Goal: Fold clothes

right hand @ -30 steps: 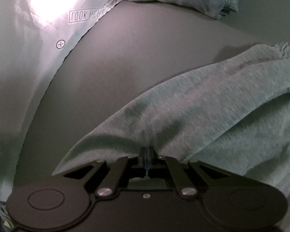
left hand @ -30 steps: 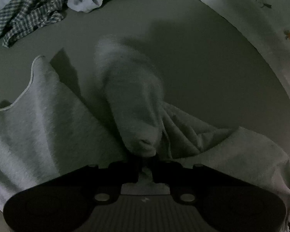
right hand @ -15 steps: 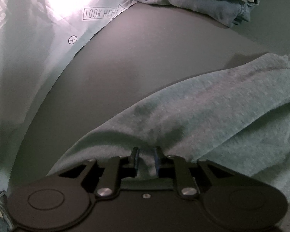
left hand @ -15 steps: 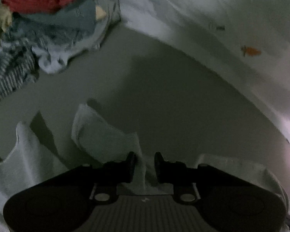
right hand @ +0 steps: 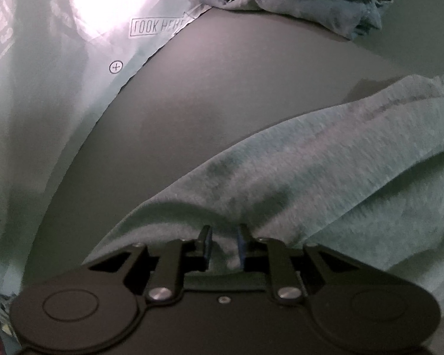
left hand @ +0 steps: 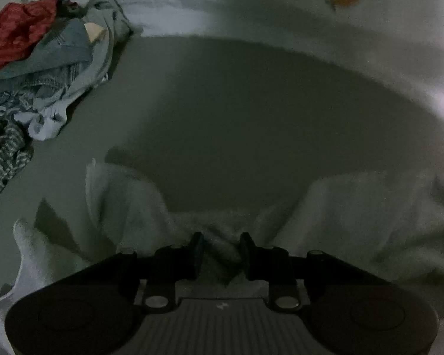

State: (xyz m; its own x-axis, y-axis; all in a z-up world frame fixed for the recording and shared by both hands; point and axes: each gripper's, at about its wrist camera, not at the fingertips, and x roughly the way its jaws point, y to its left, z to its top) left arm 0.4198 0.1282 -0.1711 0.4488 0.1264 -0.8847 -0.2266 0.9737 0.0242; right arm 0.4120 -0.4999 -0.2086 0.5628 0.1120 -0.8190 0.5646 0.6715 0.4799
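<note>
Lying crumpled across the lower frame on the dark grey tabletop (left hand: 236, 112), the light grey fleece garment (left hand: 355, 216) bunches between the left gripper (left hand: 220, 250) jaws, which have just been opening and stand partly apart. The right gripper (right hand: 223, 244), also just opened slightly, straddles a fold unpinched.
</note>
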